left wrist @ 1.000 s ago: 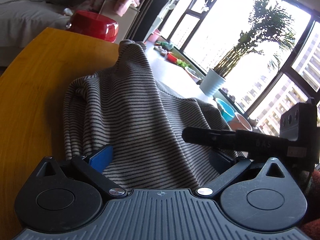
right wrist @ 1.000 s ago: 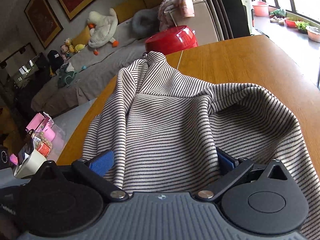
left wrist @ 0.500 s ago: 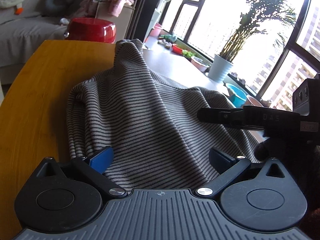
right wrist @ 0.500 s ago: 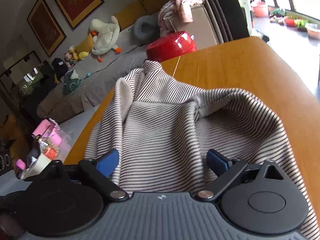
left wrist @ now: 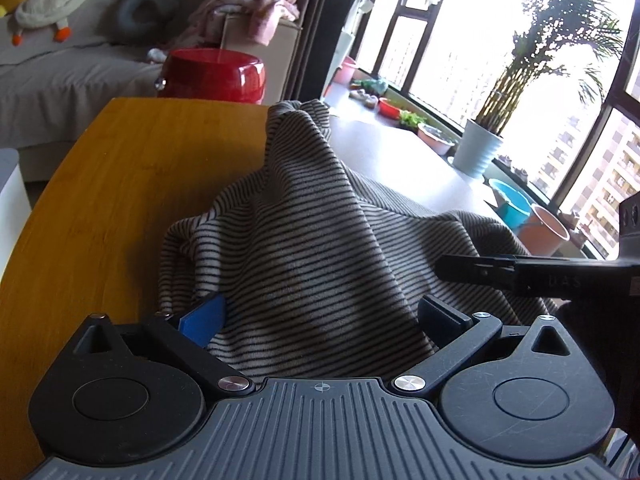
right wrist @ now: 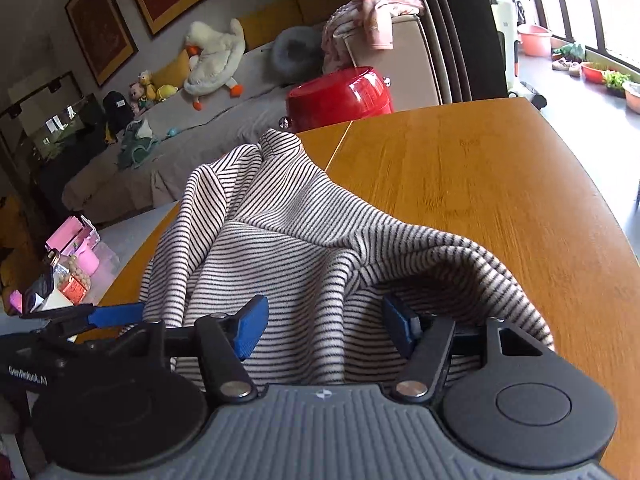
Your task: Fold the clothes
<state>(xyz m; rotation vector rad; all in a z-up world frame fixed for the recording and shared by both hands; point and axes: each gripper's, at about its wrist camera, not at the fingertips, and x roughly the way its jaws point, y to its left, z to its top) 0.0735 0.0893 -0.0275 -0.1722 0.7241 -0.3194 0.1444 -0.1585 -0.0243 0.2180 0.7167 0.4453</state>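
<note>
A striped grey-and-black garment [left wrist: 320, 248] lies bunched on the wooden table [left wrist: 120, 184], one end raised in a peak. My left gripper [left wrist: 320, 320] has its blue pads spread wide with the cloth draped between them, not pinched. My right gripper [right wrist: 326, 322] also stands open, its pads apart with the striped garment [right wrist: 304, 248] lying between and over them. The right gripper's black finger [left wrist: 520, 272] shows at the right of the left wrist view. The left gripper's blue finger [right wrist: 116, 314] shows at the left of the right wrist view.
A red tub [left wrist: 212, 74] stands beyond the table's far end, also in the right wrist view [right wrist: 340, 96]. A grey sofa with a plush duck [right wrist: 216, 56] is behind. A potted plant [left wrist: 480, 152] and basins sit by the window. Bare wood [right wrist: 500, 200] lies right of the garment.
Both grippers have drawn back and tilted, so the garment sits lower and more bunched. The right gripper's pads now stand closer together than before.
</note>
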